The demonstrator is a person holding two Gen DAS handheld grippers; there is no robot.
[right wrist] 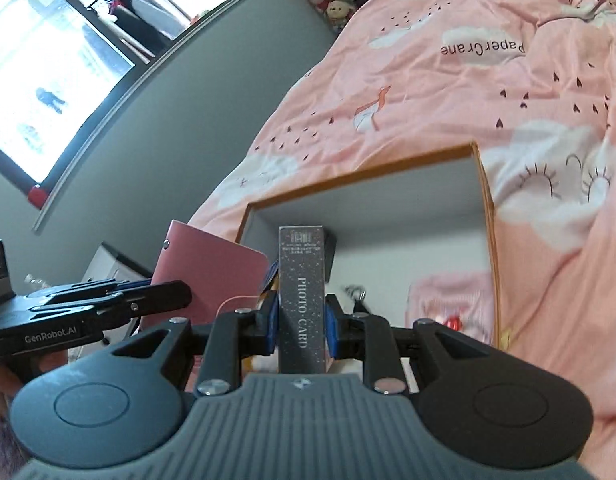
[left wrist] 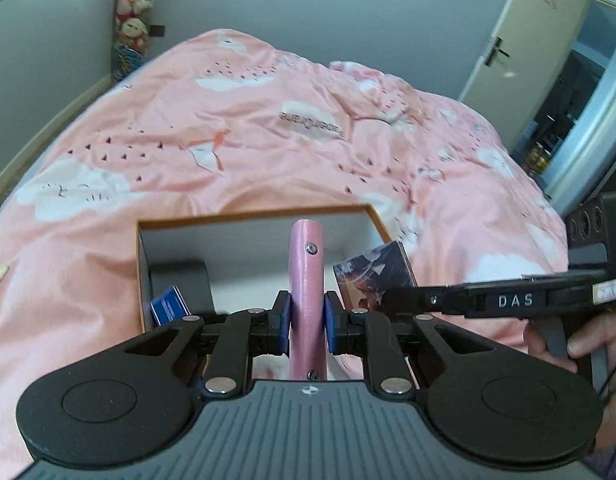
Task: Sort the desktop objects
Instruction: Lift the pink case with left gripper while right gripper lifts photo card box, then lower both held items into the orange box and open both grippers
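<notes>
Two grippers (both clamped): left gripper (left wrist: 306, 322) around pink notebook (left wrist: 305, 280).

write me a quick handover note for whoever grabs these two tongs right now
Left tongs: shut on the pink notebook, held edge-on above the open box.
Right tongs: shut on the photo card box, also over the open box.
In the open box: a dark case, a blue card and some small items. The open box sits on the pink bedcover.
Done: both items gripped and off the surface.
Left: place each where it belongs and release; which spot is not clear from these views.
</notes>
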